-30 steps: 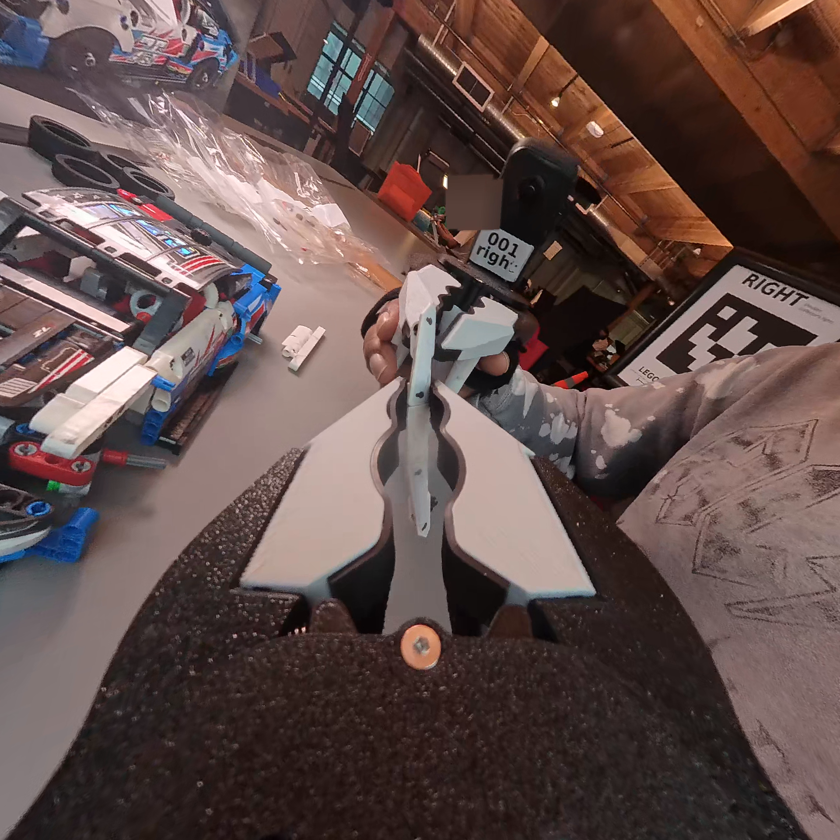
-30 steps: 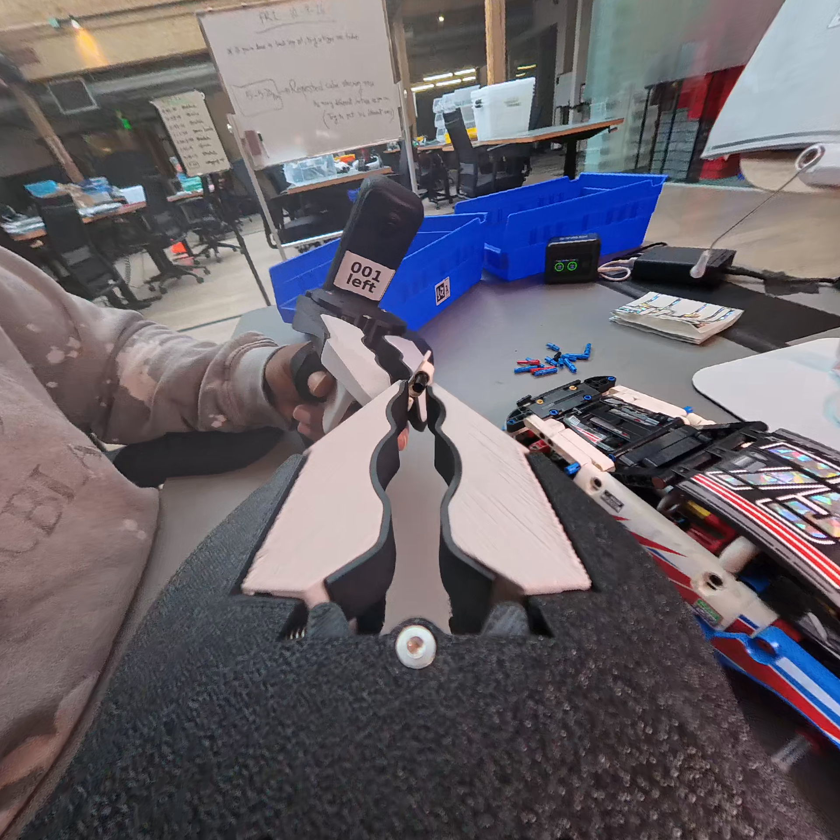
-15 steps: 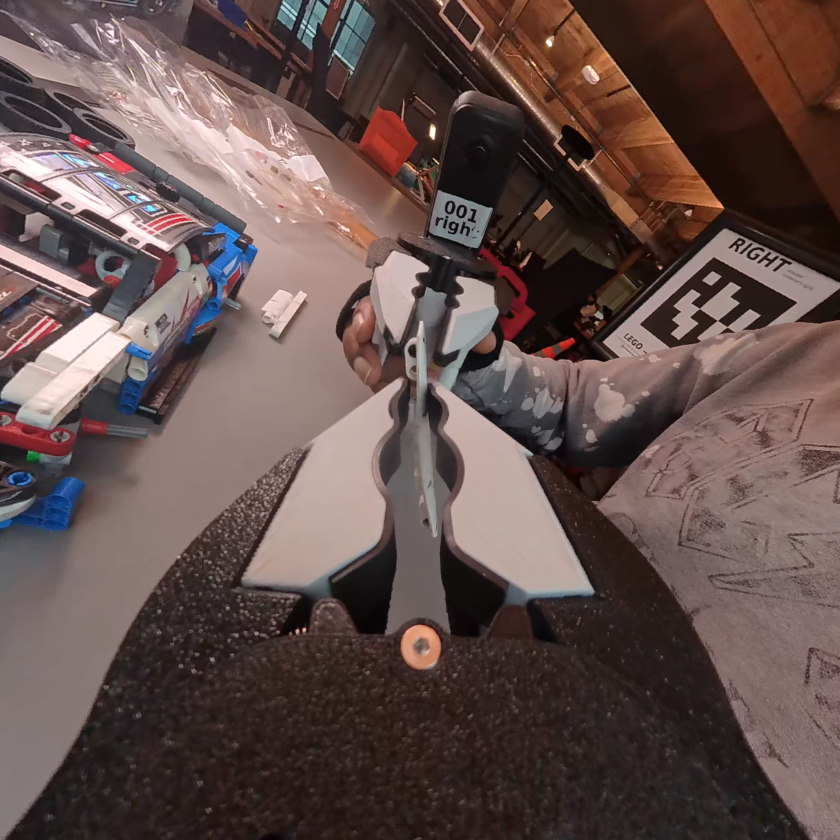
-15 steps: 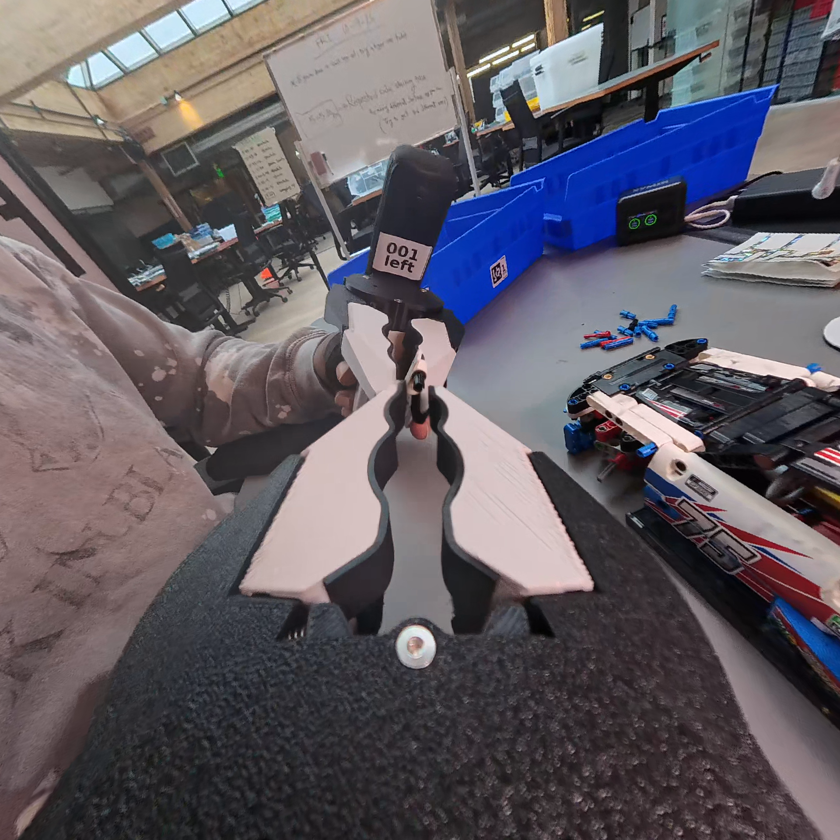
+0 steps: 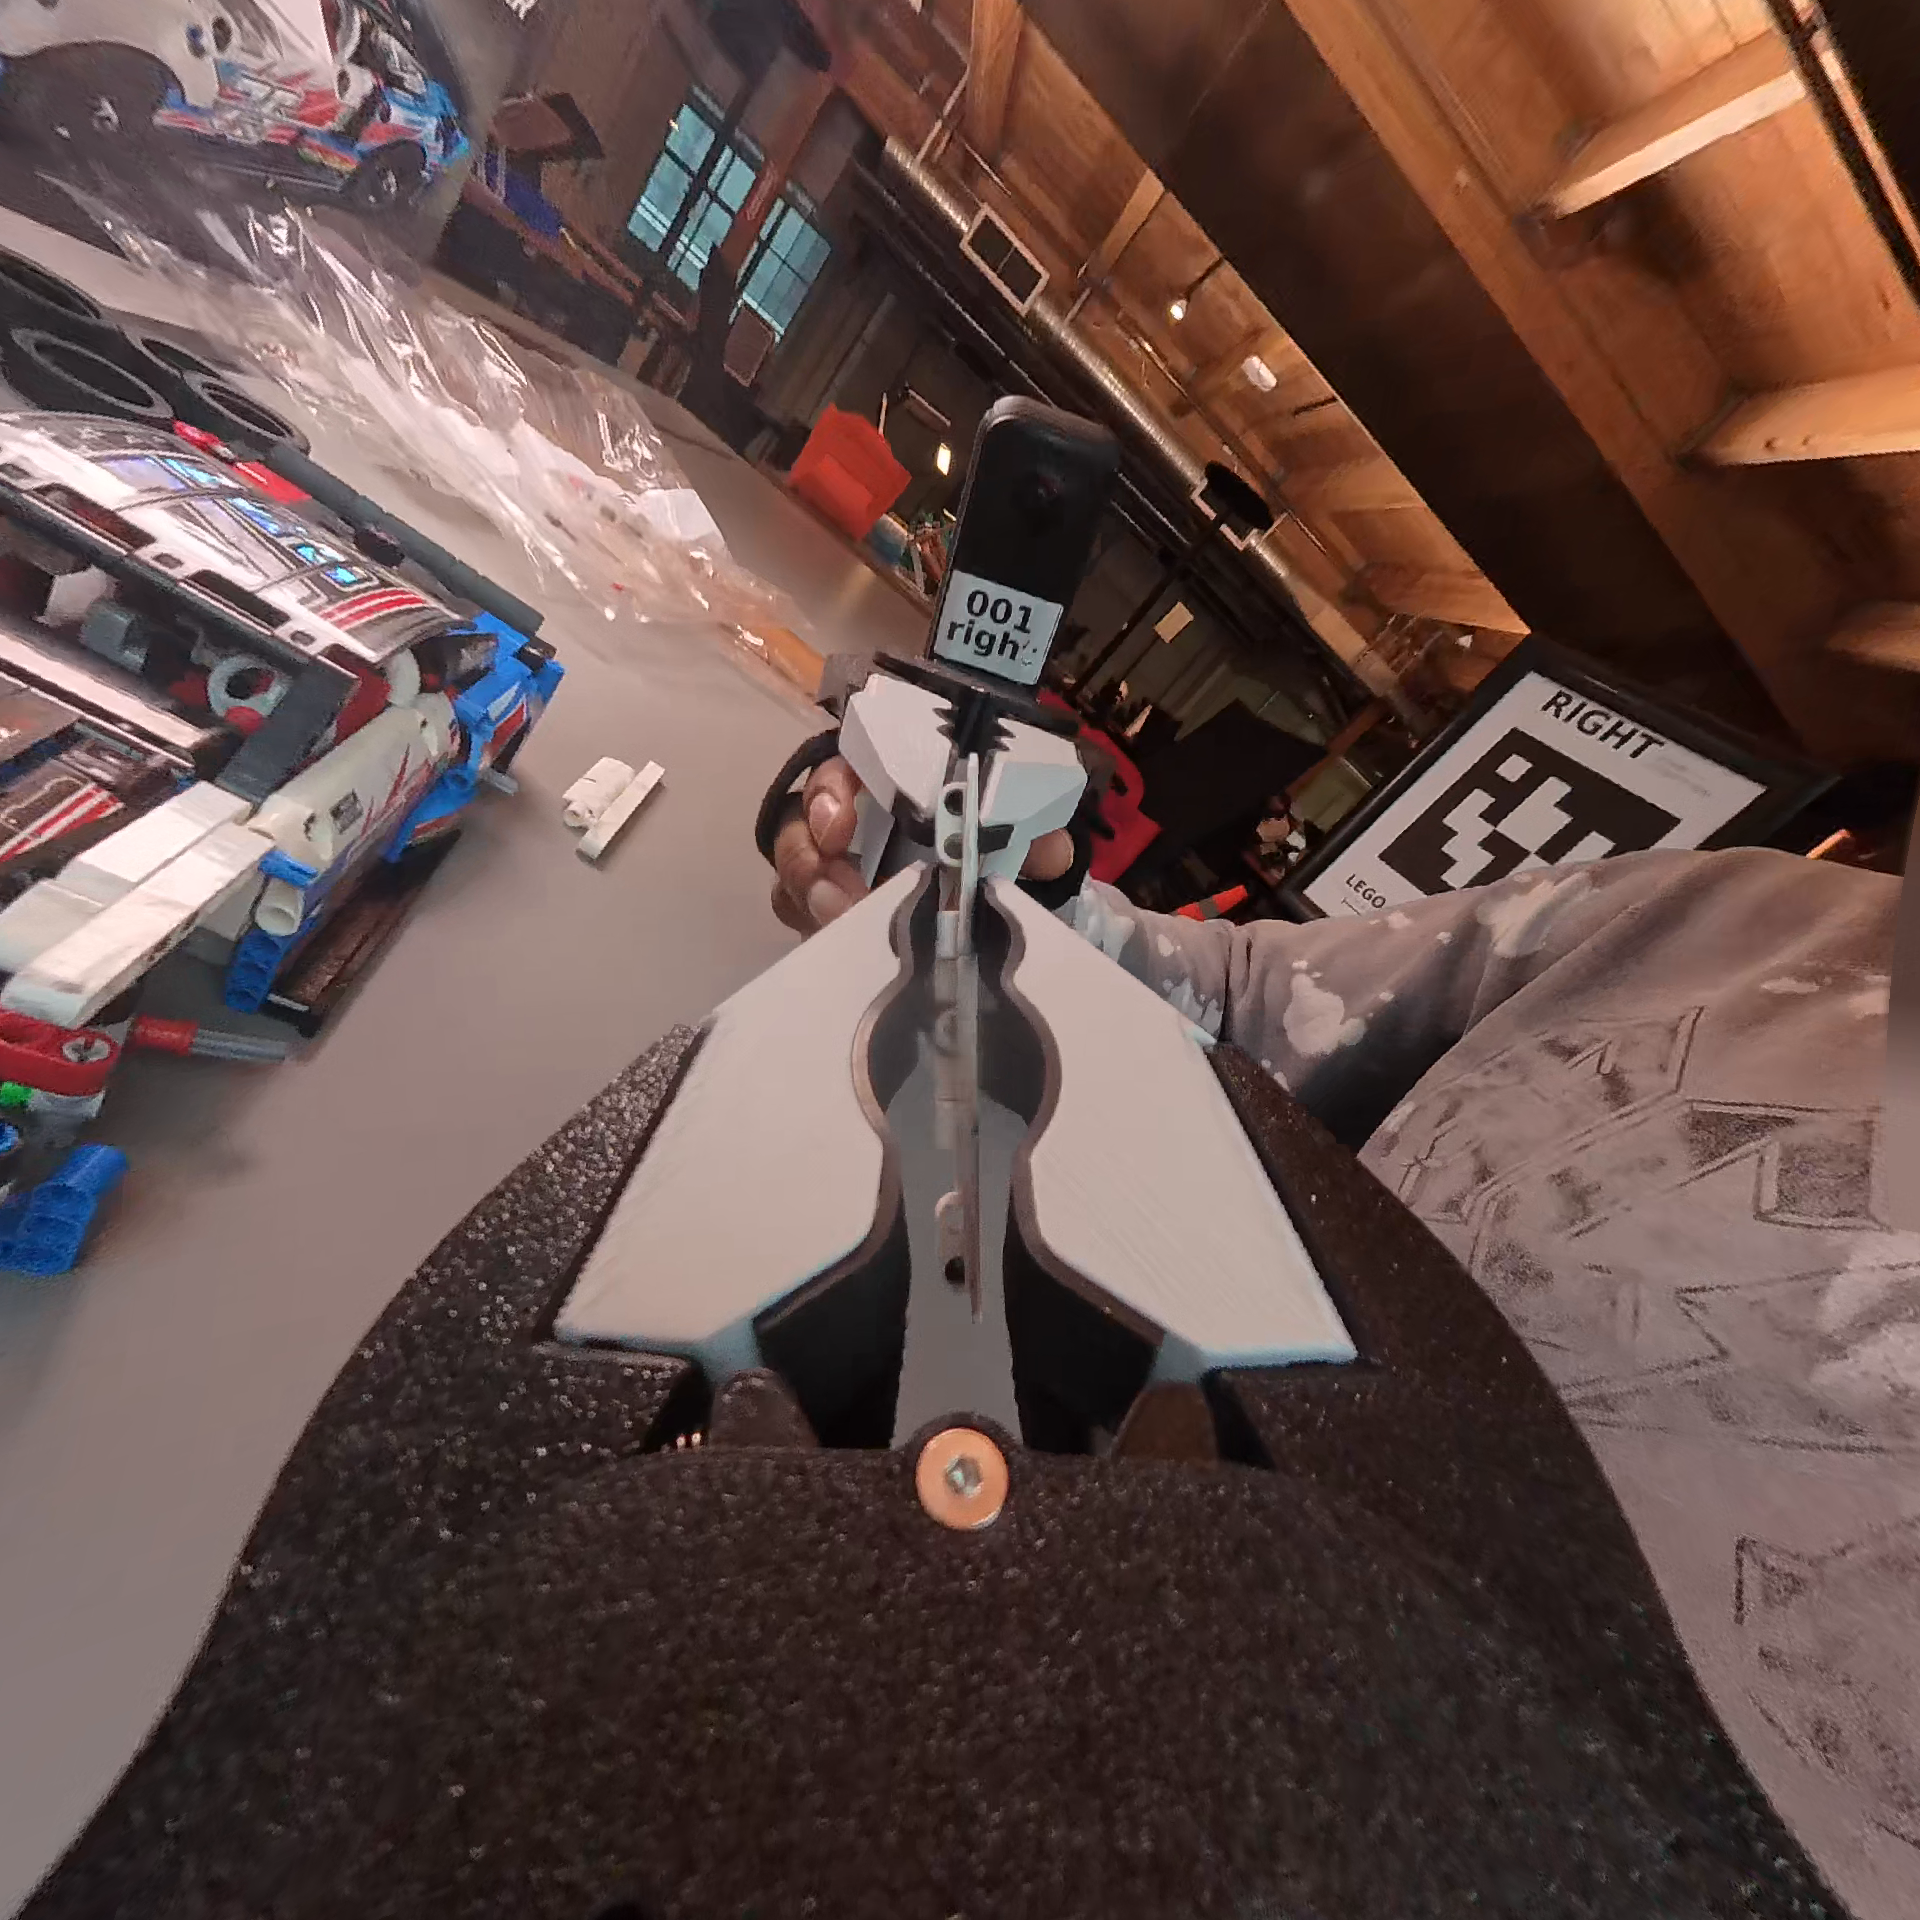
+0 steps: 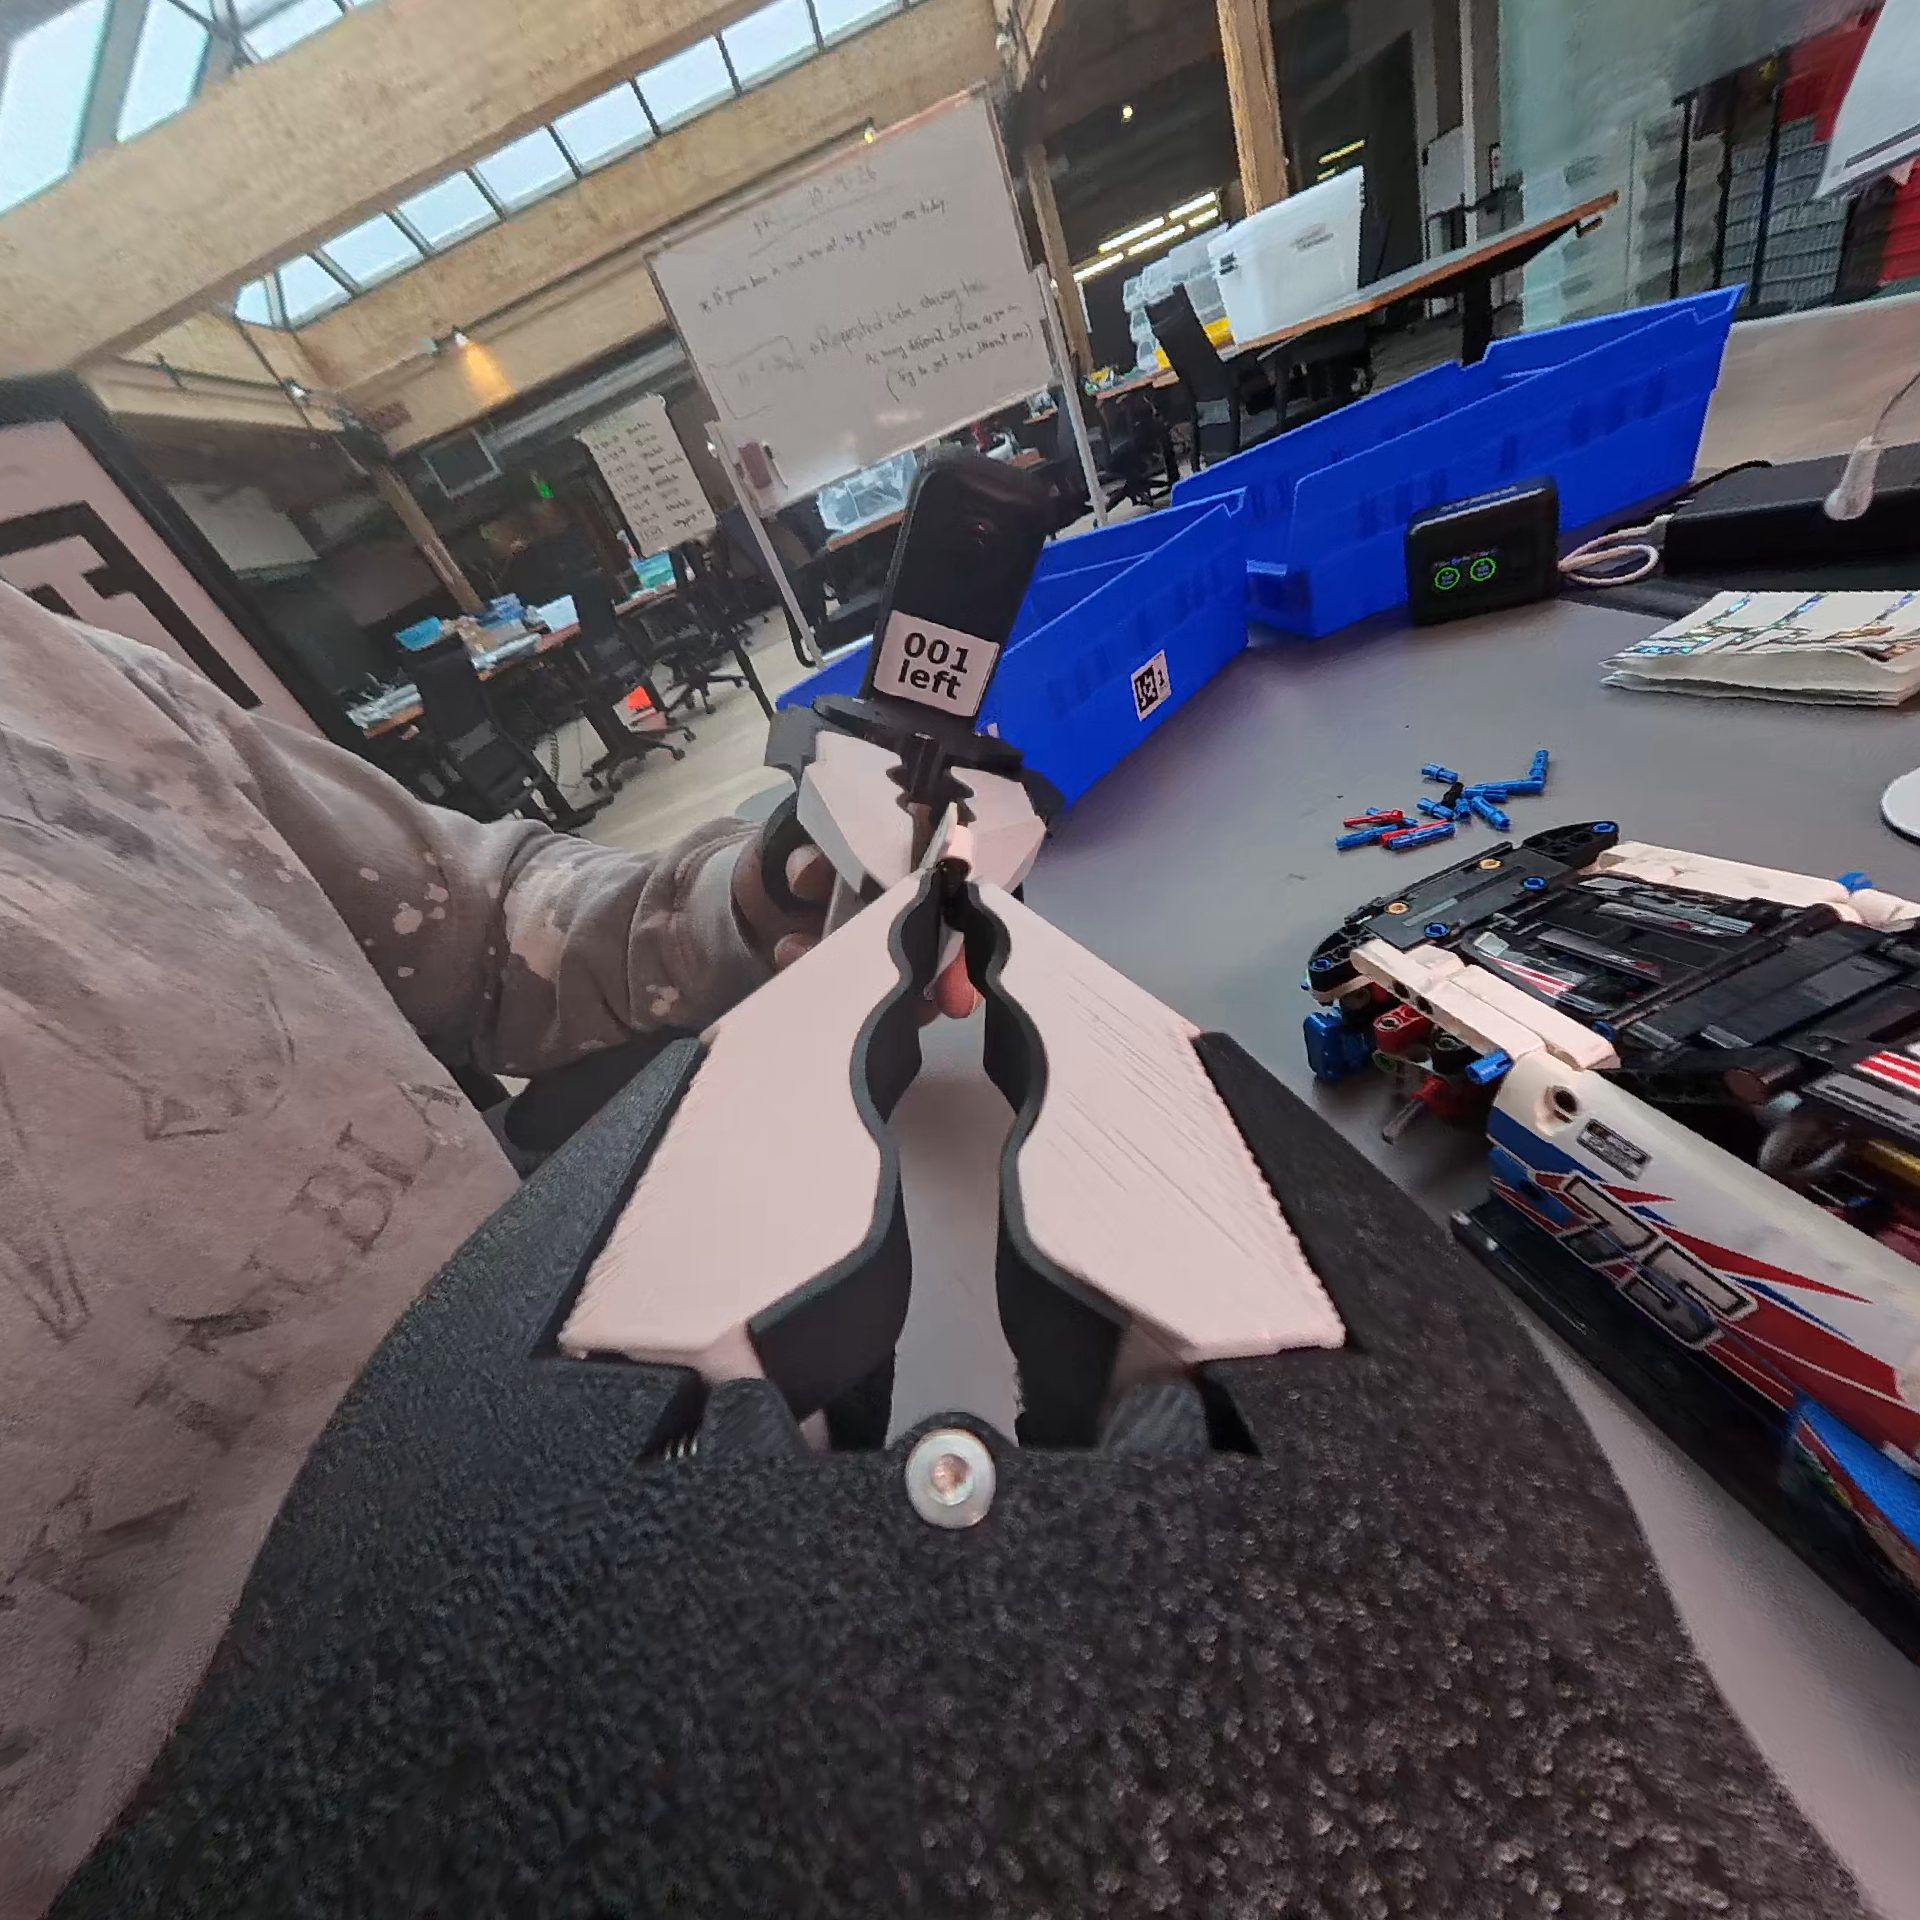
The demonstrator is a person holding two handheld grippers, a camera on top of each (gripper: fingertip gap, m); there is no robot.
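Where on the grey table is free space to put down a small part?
Bare grey table lies between the blue bins, the loose pins and the model car. It is crowded around the car and by the plastic bags.

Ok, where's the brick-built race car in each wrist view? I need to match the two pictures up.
Left wrist view: the race car sits at the left edge, around mid-height.
Right wrist view: the race car fills the right edge, from mid-height down.
Shared landmark: the grey table that it stands on.

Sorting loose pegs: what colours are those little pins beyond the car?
Mostly blue, a few red: the pins, right wrist view.
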